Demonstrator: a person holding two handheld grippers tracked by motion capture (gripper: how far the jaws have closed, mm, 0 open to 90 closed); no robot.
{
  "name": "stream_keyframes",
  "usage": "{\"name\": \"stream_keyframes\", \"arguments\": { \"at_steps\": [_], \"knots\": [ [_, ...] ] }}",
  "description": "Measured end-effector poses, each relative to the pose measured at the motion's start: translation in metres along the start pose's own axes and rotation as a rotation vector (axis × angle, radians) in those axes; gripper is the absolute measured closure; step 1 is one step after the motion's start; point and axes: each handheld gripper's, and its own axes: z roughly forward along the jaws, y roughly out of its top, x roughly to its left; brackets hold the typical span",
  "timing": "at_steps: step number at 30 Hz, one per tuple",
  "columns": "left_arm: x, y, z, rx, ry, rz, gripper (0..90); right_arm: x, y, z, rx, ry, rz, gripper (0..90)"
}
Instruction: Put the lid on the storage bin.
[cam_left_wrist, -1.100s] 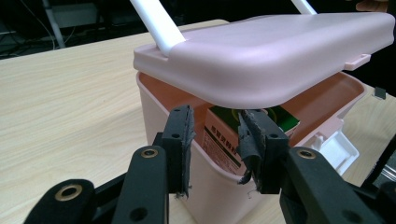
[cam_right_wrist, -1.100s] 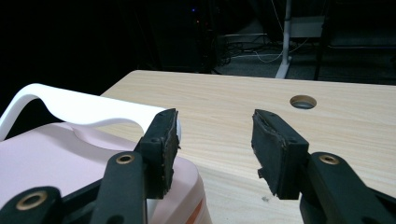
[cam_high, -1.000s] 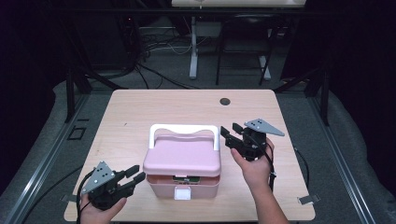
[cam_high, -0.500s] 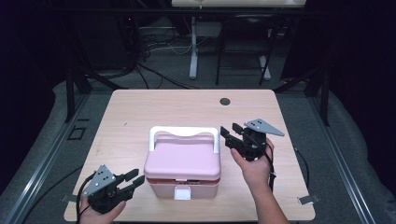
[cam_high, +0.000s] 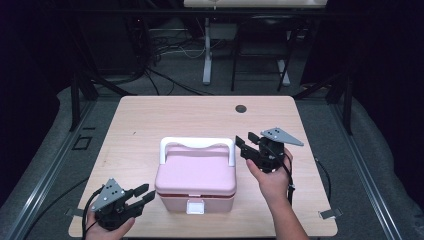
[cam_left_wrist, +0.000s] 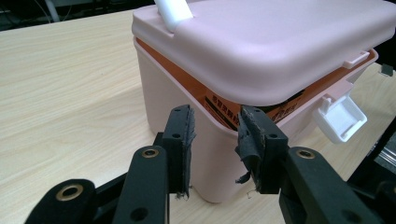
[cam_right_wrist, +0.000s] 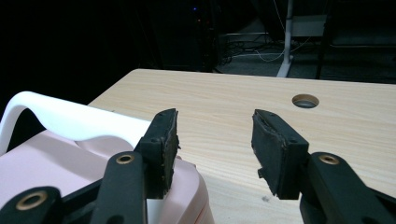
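Note:
A pink lunch box (cam_high: 195, 175) with a white handle (cam_high: 196, 144) stands in the middle of the wooden table (cam_high: 150, 125). Its white front latch (cam_high: 195, 207) hangs undone. In the left gripper view the box's lid (cam_left_wrist: 280, 42) sits slightly raised, showing orange packaging (cam_left_wrist: 219, 105) in the gap, with the latch (cam_left_wrist: 341, 116) at the right. My left gripper (cam_high: 146, 193) is open just off the box's front left corner, touching nothing (cam_left_wrist: 215, 116). My right gripper (cam_high: 245, 141) is open beside the box's back right corner, near the handle (cam_right_wrist: 60, 116), with its jaws empty (cam_right_wrist: 215, 119).
A round cable hole (cam_high: 241, 108) sits in the table near its far edge, also visible in the right gripper view as the hole (cam_right_wrist: 305, 100). Bare tabletop lies left and behind the box. Cables and a stand's legs (cam_high: 207, 65) are on the floor beyond the table.

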Motion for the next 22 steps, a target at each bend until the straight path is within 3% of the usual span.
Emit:
{"name": "stream_keyframes", "arguments": {
  "at_steps": [3,11,22],
  "knots": [
    [0.002,-0.001,-0.001,-0.007,0.005,-0.016,64.9,-0.001,0.001,-0.001,-0.002,0.021,0.021,50.6],
    [0.008,0.0,-0.001,-0.016,0.023,-0.035,64.3,-0.001,0.0,0.0,0.005,0.012,0.01,51.3],
    [0.019,0.004,0.004,-0.035,0.063,-0.064,56.8,-0.003,0.001,-0.001,-0.004,0.007,0.015,50.9]
  ]
}}
